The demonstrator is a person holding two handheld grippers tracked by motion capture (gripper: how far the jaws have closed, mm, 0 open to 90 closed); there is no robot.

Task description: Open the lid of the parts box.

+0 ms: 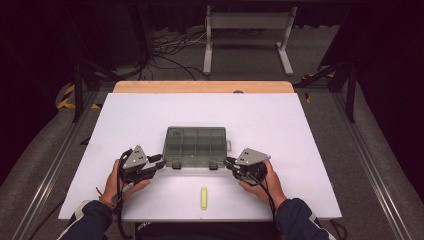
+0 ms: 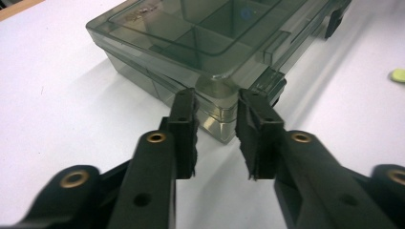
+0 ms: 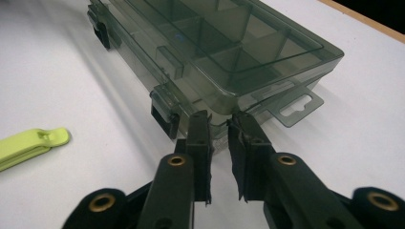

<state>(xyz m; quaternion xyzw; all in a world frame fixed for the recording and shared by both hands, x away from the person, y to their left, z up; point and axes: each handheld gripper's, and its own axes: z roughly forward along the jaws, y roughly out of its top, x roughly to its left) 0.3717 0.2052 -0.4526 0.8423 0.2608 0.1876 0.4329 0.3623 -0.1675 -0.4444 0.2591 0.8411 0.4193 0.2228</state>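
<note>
A smoky clear compartment box [image 1: 195, 145] lies shut in the middle of the white table [image 1: 140, 115], its two dark latches facing me. My left gripper [image 1: 162, 161] reaches the box's near-left corner; in the left gripper view the left gripper [image 2: 217, 102] has its pads pressed on both sides of that corner of the box [image 2: 210, 43]. My right gripper [image 1: 227, 162] is at the near-right corner. There the right gripper [image 3: 218, 121] pinches the corner of the box [image 3: 239, 43] beside a latch [image 3: 165, 117].
A yellow-green plastic strip [image 1: 203, 198] lies on the table between my hands, near the front edge; the strip [image 3: 28, 145] is left of the right jaws and the strip [image 2: 398, 75] far right of the left jaws. A hang tab [image 3: 298, 107] juts from the box's right end.
</note>
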